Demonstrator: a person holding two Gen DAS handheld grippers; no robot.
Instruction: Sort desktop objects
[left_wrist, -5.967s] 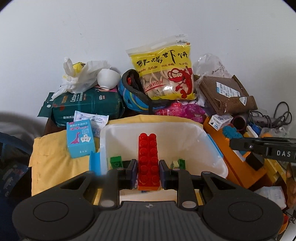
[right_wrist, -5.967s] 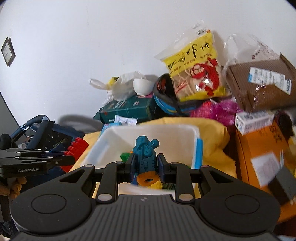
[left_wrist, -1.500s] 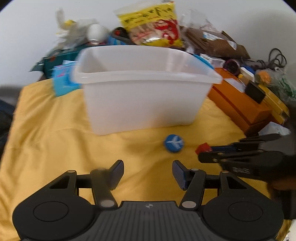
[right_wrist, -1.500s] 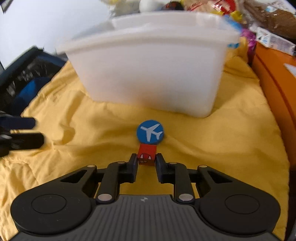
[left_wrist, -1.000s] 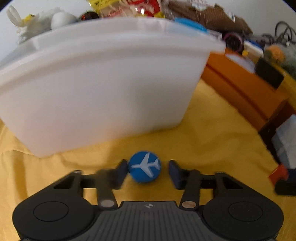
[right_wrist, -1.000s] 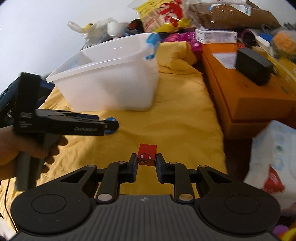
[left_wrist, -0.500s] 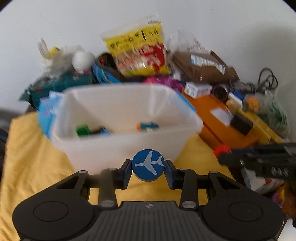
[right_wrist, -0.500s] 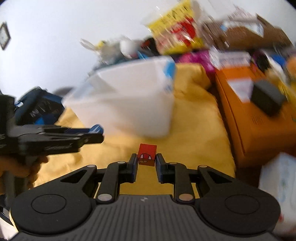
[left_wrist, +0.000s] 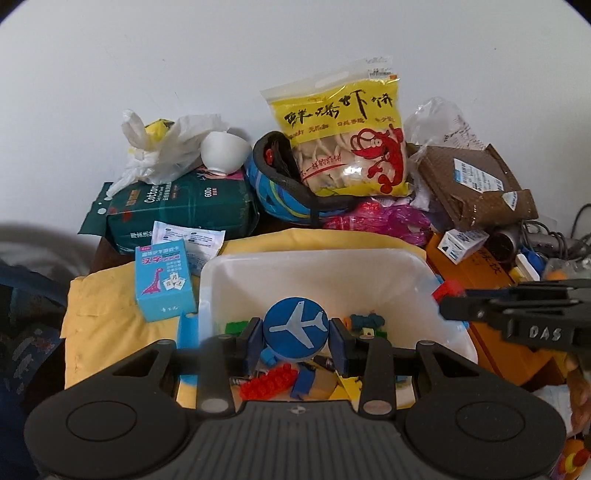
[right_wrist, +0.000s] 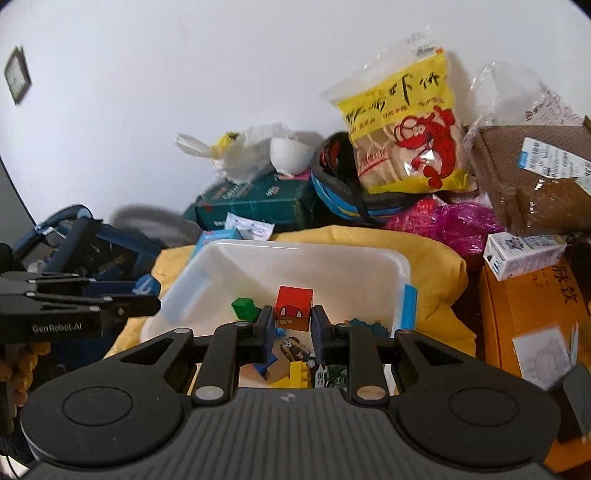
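A: What does the left gripper have?

B: A round blue disc with a white airplane on it. Both fingers are clamped on its edges, one on each side, and it hangs above the open white plastic bin.

A: And the right gripper?

B: Its fingers are pressed together on a small red cube with a face printed on its near side. That cube is also held over the bin, near the middle of the opening.

A: What lies in the bin?

B: Loose toy pieces. From the left wrist view I see a red studded brick at the near edge, a green block on the left and a teal figure to the right. From the right wrist view there is a yellow brick near the front.

A: Where does the bin stand?

B: On a yellow cloth. A light blue card box with a pink dinosaur stands just left of it.

A: And behind?

B: Clutter against the white wall: a yellow bag of shrimp crackers, a dark green tissue pack to the left with a white bowl on top, and a brown parcel on the right. An orange box lies right of the bin.

A: Can each gripper see the other?

B: Yes. The right one comes in from the right edge of the left view, the left one from the left edge of the right view.
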